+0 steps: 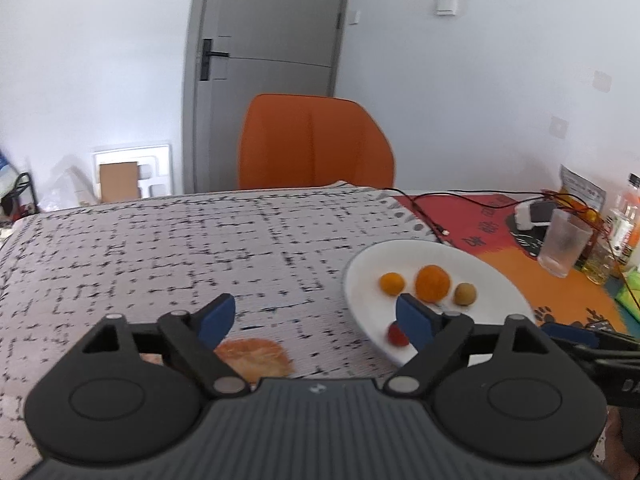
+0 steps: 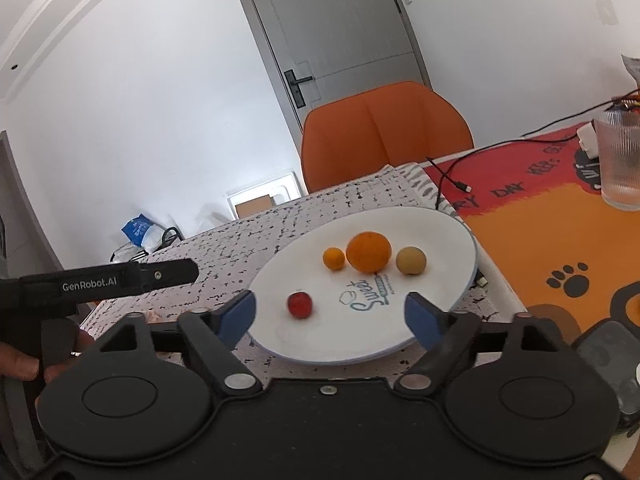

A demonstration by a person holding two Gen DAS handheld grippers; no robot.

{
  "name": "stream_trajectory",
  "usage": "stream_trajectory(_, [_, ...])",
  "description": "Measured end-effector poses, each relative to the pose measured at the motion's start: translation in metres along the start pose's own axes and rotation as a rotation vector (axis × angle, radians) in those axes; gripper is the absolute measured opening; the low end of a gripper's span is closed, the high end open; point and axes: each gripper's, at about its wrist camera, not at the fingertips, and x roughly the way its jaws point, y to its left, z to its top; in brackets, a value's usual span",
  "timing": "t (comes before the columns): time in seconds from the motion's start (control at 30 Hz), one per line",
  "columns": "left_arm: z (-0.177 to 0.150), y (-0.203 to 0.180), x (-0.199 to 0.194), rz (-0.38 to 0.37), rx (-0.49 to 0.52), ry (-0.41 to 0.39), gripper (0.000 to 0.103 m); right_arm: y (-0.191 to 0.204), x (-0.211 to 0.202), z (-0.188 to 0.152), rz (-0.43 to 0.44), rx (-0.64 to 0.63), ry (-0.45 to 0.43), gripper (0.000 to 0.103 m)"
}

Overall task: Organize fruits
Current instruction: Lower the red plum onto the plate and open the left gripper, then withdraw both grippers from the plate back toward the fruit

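Currently, my round white plate (image 2: 440, 236) holds four fruits: one large orange (image 2: 368, 251), one small orange (image 2: 333, 258), one tan fruit (image 2: 411, 260), one red fruit (image 2: 299, 304). My left gripper (image 1: 316, 316) and right gripper (image 2: 331, 314) both gape, holding nothing.

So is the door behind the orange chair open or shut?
Shut. The grey door sits flush in its frame behind the orange chair, and no gap shows along the handle side.

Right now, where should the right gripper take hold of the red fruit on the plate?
Grip the red fruit across its round middle, coming from above. It lies alone on the flat plate, apart from the other fruits, and the open right gripper probably spans it.
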Motion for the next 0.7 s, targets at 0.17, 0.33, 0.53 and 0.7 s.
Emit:
stream_trajectory(0.17, [-0.003,0.017,-0.009,0.032,-0.046,-0.008,0.095,0.005,0.003,0.000,0.020,-0.001,-0.004,0.102])
stream_trajectory(0.33, [-0.007,0.029,-0.018,0.056,-0.057,-0.015,0.097,0.013,0.007,-0.002,0.028,0.004,0.001,0.103])
stream_trajectory(0.53, [-0.013,0.041,-0.029,0.074,-0.076,-0.016,0.098,0.022,0.011,-0.005,0.050,-0.007,0.012,0.103])
stream_trajectory(0.7, [-0.018,0.052,-0.040,0.086,-0.094,-0.019,0.098,0.031,0.011,-0.008,0.069,-0.022,0.020,0.103])
